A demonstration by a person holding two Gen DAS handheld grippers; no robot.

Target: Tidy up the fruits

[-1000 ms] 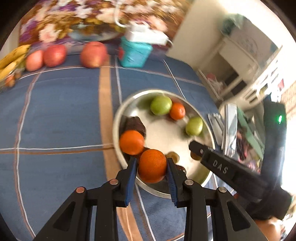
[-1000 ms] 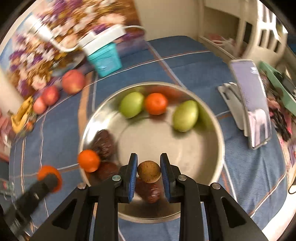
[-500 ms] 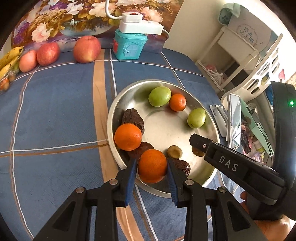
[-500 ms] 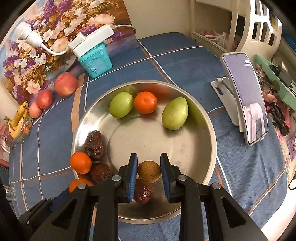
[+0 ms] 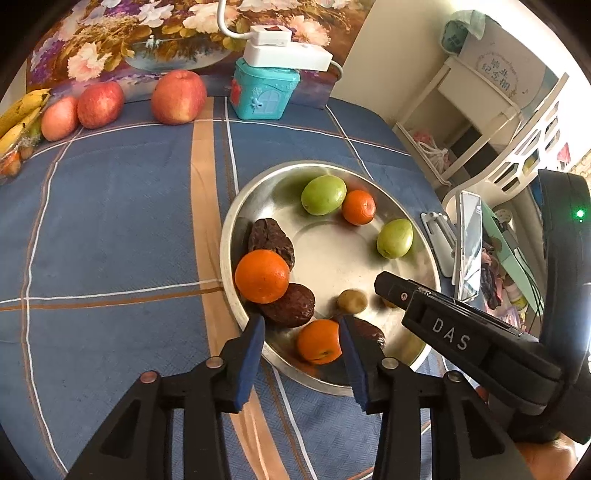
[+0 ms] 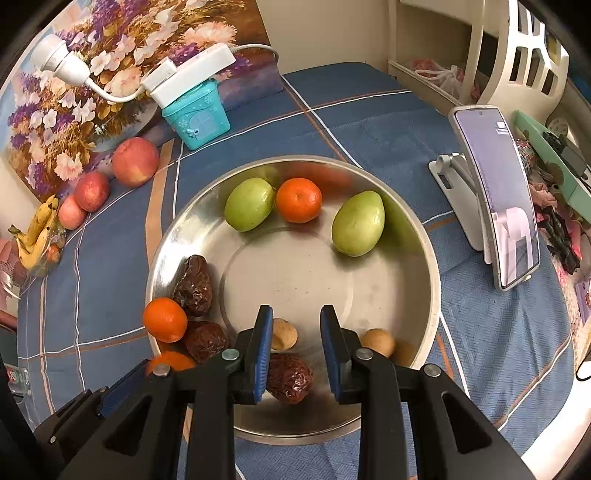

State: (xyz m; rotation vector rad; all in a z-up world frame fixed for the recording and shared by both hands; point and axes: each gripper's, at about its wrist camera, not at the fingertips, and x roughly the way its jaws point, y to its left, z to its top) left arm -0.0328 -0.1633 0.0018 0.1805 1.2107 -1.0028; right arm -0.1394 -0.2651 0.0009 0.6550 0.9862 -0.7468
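Fruits (image 6: pixel 298 199) | in steel bowl (image 6: pixel 424 236) | oranges, green fruits, dates

Orange tangerines (image 6: pixel 298 199) and green fruits (image 6: pixel 357 223) in a silver bowl (image 6: pixel 424 258) on blue plaid cloth (image 6: pixel 369 122).

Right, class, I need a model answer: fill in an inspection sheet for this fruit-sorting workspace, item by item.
Surface: blue checked cloth.
Job's things: steel bowl holds three oranges, two green fruits, three dates, two small brown fruits; apples, bananas outside.
Clutter: teal box, phone on stand.
Grippers: left gripper jaws opening, nearest orange between, resting in bowl; right gripper open, empty.
Cables: white power strip with cord atop teal box.
Surroundings: floral picture, white shelving.
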